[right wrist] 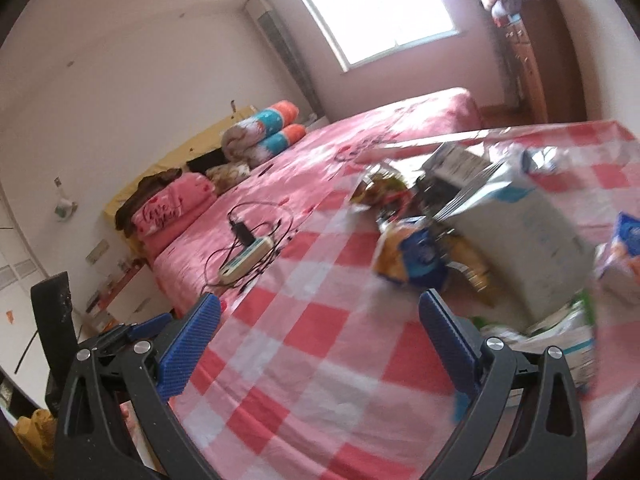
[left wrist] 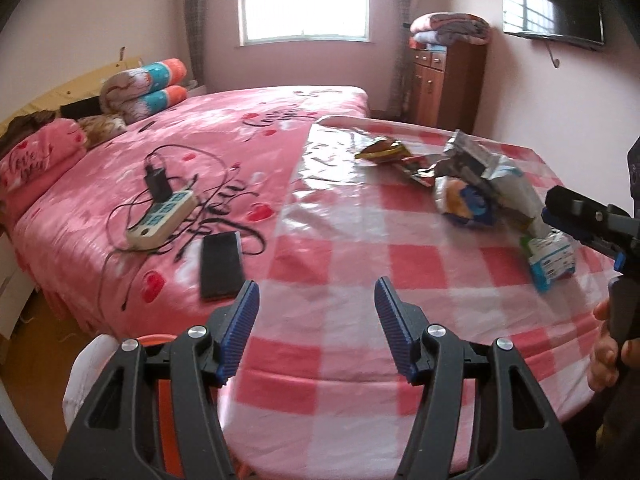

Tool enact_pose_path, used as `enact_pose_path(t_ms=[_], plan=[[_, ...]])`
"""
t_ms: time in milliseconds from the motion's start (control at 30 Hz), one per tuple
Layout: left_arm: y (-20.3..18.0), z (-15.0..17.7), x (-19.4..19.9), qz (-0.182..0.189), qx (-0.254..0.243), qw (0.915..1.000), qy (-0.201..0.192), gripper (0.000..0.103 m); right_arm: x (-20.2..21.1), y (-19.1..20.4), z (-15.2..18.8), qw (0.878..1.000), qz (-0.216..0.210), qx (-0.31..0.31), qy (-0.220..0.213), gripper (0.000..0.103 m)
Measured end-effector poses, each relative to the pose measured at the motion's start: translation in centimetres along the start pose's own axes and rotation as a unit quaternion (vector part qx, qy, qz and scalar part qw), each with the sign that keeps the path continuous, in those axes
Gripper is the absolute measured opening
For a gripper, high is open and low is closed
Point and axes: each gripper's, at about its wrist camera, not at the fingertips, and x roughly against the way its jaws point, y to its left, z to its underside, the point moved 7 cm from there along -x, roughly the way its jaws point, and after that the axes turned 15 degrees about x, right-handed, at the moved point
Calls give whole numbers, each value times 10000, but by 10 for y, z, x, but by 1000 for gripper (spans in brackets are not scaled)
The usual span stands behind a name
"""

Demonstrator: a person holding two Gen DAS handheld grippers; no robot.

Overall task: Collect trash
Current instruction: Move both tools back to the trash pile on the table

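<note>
Crumpled trash lies on the red-and-white checked tablecloth (left wrist: pixel 340 264). It includes a yellow-green snack wrapper (left wrist: pixel 384 150), a silver-white bag (left wrist: pixel 484 164), a bread wrapper (left wrist: pixel 464 204) and a small blue-white carton (left wrist: pixel 552 262). My left gripper (left wrist: pixel 318 306) hangs open over the table's near edge, well short of the pile, with nothing between its fingers. My right gripper (left wrist: pixel 560 208) comes in from the right beside the carton. In the right wrist view, the right gripper (right wrist: pixel 320 324) is open and empty. Just beyond it lie the white bag (right wrist: pixel 520 232) and the blue-yellow bread wrapper (right wrist: pixel 416 258).
A pink bed (left wrist: pixel 192 152) adjoins the table on the left, with a power strip and charger (left wrist: pixel 160 220) and a dark phone (left wrist: pixel 222 266) on it. An orange-rimmed bin with a white liner (left wrist: pixel 86 380) shows under my left gripper. A wooden cabinet (left wrist: pixel 444 80) stands at the back.
</note>
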Motion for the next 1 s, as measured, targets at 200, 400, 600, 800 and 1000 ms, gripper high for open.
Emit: enact_pose_path(t_ms=[200,400,600,800,1000], plan=[[-33,-9,-4,121,-112,9998,78,62,19,-30,-8,9993,340,-55,-174,98],[-61,-14,-8,206,-190,9995,131,63,41,-73,-11,9962,684,-395,-358,98],[-87,-19,-16,290,-322,9989,175,63,58,-119,-7,9866,1396,-782,-330,98],[-115,-29,-31,431,-347,9982,250,63,74,-164,2,9777,1727,-1143,-354,98],[-155,-51,-56,801,-333,9954,417,63,76,-196,10,9703,2021,-1326,-65,98]])
